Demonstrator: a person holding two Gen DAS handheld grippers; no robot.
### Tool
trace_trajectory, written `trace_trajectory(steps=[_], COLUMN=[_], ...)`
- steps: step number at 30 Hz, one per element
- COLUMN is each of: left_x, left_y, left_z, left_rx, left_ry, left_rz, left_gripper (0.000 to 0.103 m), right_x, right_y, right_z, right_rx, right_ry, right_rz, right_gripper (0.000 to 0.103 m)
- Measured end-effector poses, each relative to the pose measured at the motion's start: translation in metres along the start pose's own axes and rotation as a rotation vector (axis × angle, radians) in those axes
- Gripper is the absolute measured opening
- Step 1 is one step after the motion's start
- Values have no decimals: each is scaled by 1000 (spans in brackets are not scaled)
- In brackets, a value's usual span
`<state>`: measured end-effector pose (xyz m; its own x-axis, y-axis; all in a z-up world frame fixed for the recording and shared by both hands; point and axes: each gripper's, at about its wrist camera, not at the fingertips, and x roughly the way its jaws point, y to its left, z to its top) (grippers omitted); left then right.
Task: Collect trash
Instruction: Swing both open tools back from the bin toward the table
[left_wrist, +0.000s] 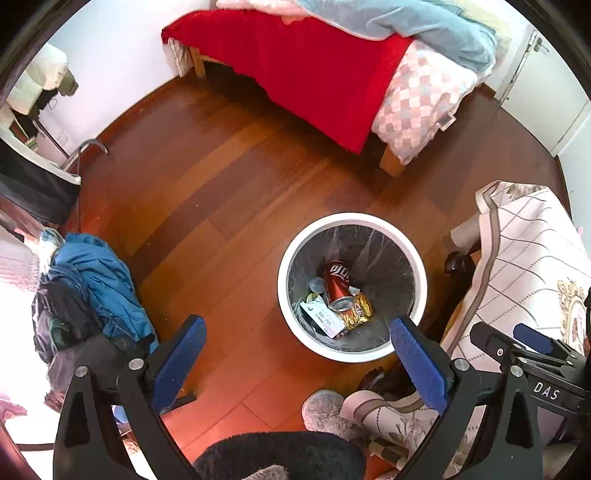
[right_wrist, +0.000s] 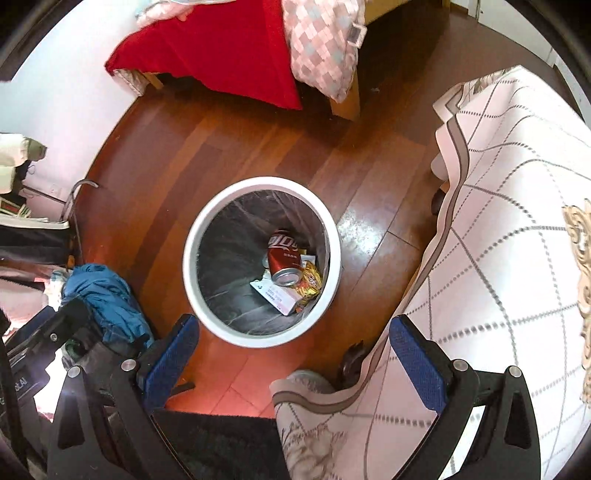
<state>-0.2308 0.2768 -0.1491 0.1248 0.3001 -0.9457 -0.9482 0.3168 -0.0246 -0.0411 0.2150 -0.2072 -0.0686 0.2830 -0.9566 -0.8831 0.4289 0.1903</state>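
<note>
While red can (left_wrist: 337, 286) lies in white bin (left_wrist: 417, 258), left gripper (left_wrist: 295, 356) and right gripper (right_wrist: 293, 354) fingers spread, empty.

Print on the white card (right_wrist: 277, 295) in the bin (right_wrist: 192, 236): too small to read. Under the red can (right_wrist: 283, 258) and the yellow wrapper (right_wrist: 312, 282), more trash, mostly covered, kind not clear. Bed (left_wrist: 295, 62) cut off by the top edge. Blue garment (left_wrist: 107, 280) partly hidden behind the left gripper (left_wrist: 295, 365).
</note>
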Motion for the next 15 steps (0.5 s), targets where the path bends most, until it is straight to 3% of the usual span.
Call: trace_trajectory(steps=[10,15], left_x=[-85,-128], left_y=[-10,-26], left_z=[-20,-29], left_rx=[31,40], left_ry=[-133,-197], left_rz=[-9,-47], left_gripper=[102,102], right_x=[-97,-152], right_y=[10,2], right_z=[-30,-48], right_rx=[-48,-19], right_ry=[-144,-219], right_rz=[71,166], right_gripper=[103,103])
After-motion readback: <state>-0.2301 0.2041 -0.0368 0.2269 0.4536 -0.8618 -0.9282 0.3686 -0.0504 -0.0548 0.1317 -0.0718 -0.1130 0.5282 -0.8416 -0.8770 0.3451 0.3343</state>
